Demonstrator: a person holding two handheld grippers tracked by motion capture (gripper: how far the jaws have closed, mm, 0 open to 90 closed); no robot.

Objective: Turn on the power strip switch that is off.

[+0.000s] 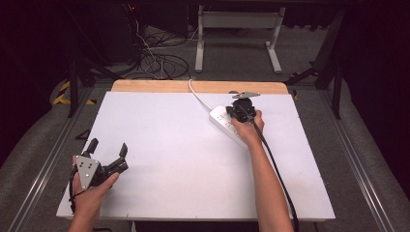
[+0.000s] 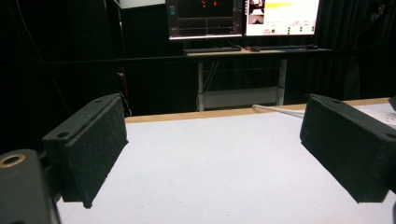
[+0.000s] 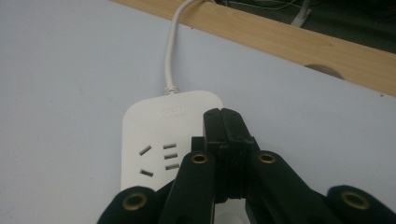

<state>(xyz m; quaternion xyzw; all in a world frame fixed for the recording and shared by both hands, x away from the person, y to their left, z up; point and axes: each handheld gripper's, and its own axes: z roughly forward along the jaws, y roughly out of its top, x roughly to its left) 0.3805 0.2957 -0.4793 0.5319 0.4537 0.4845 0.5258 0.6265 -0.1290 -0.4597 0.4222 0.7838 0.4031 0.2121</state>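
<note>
1 white power strip [image 1: 228, 124], 1 cord [image 1: 198, 96], 2 tongs: left tongs [image 1: 107, 147], right tongs [image 1: 241, 110]

White power strip [image 3: 159, 135] on a white board [image 1: 183, 159]; black fingers [image 2: 88, 144].

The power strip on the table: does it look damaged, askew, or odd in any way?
The power strip looks undamaged but lies diagonally on the white table, its cable trailing off the far edge. The right gripper is shut above it.

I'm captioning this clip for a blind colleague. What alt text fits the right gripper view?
The right claw, its two black jaws pressed together, sits over a white power strip on a white table top. The strip's white cord runs away toward the table's wooden edge, and sockets show to the left of the jaws.
</note>
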